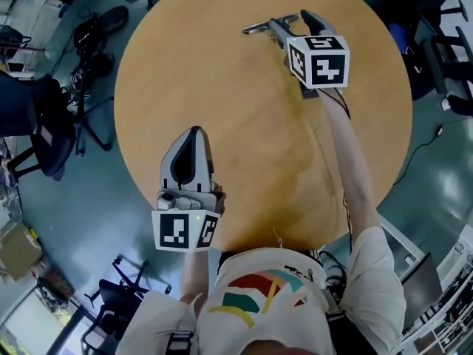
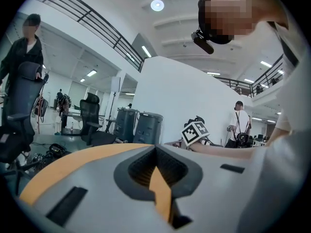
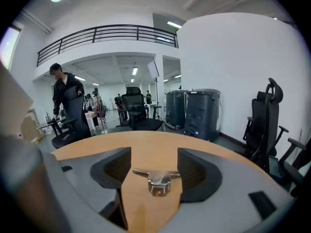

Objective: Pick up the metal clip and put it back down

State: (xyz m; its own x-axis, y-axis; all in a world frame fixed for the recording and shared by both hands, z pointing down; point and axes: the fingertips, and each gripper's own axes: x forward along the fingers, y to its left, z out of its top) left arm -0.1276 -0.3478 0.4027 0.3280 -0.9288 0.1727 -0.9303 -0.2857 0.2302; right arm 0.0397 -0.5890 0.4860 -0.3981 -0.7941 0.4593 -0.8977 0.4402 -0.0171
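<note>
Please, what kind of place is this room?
Probably an open office or lab hall: a round wooden table, office chairs, and a railed mezzanine overhead.

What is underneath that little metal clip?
The round wooden table; the metal clip lies on it between the right gripper's open jaws. The spot directly beneath it is covered.

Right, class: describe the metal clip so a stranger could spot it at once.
Find the round wooden table and look to its far side, where the right gripper reaches. The metal clip lies on the wood between its fingers: the only small shiny silver piece there, with two thin wings spread sideways.
</note>
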